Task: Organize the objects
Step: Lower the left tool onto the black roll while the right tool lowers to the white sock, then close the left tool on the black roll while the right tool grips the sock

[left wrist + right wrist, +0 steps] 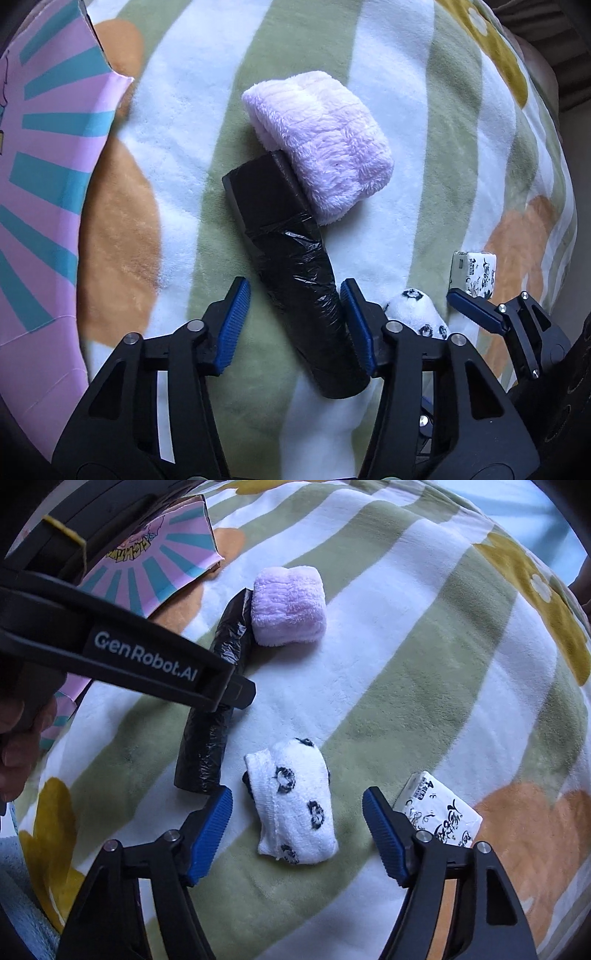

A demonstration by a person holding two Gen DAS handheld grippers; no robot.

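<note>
Between the blue ribbed pads of the left gripper (293,325), a black roll (295,273) wrapped in crinkled plastic film is lying slantwise; the right-hand pad is touching its side while the other pad is standing clear, so the jaws are sitting spread around it, not yet pinching. Its far end is squared off and is tucking under a folded pink fleecy cloth (321,144). Just beside the roll, a white rolled sock (293,801) with black blotchy prints is lying between the pads of the right gripper (297,810), with open gaps on both sides, so those jaws are also standing apart and gripping nothing. A small white tissue pack (441,814) with black lettering is resting just outside the right gripper's right-hand finger. Everything is sitting on a plush blanket (406,657) striped in white and sage green, with orange and mustard flower shapes. A cardboard box (48,177) printed with pink and teal rays is lying at the left edge of the blanket. In the right wrist view, the left gripper's black body is crossing the upper left, with a person's fingers (18,746) showing at the frame's edge.
</note>
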